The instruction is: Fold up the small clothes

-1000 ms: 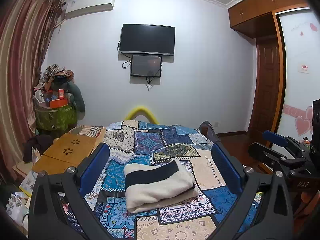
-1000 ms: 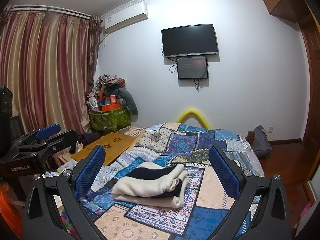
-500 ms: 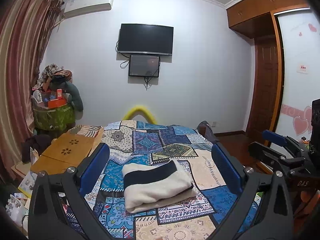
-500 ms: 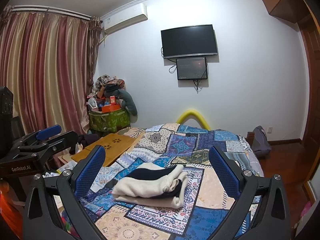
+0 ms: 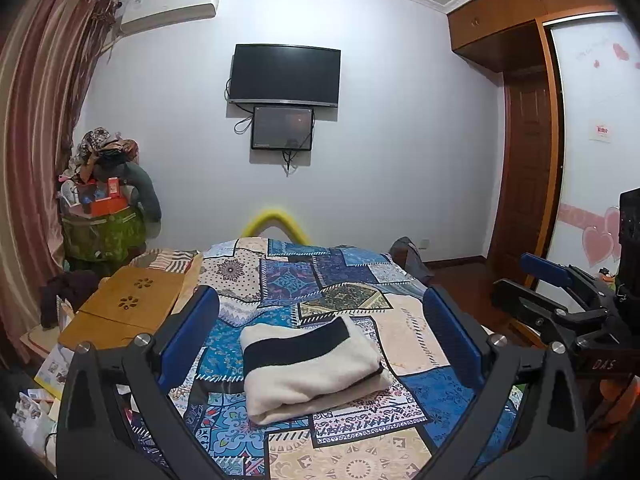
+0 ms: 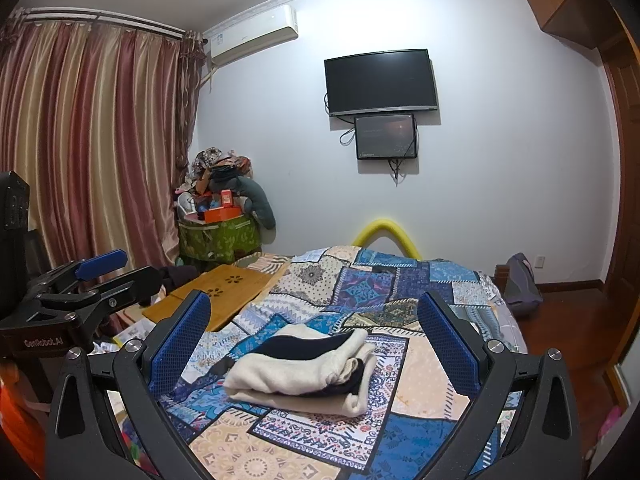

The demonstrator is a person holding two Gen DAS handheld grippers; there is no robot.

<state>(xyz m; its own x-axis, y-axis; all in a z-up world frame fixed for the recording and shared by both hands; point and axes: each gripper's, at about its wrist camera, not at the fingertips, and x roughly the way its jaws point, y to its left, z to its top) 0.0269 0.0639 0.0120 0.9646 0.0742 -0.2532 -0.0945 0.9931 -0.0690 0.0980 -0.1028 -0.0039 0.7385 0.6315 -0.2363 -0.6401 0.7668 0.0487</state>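
Observation:
A cream garment with a black band (image 5: 310,364) lies folded into a compact bundle on the patchwork bedspread (image 5: 320,280). In the right wrist view the same bundle (image 6: 304,372) shows its stacked layers at the right end. My left gripper (image 5: 320,332) hangs open above and short of the bundle, blue pads wide apart, holding nothing. My right gripper (image 6: 314,330) is open too, raised clear of the cloth. Each gripper shows at the edge of the other's view: the right one (image 5: 560,292) and the left one (image 6: 92,280).
A wooden lap table (image 5: 124,308) rests at the bed's left edge, with clutter on the floor below it. A green bin piled with clothes (image 5: 100,232) stands in the left corner by the curtain. A grey bag (image 6: 520,284) sits on the floor right of the bed.
Both views shifted only slightly; the left gripper drifted a little. The folded garment stays where it was and both grippers remain open.

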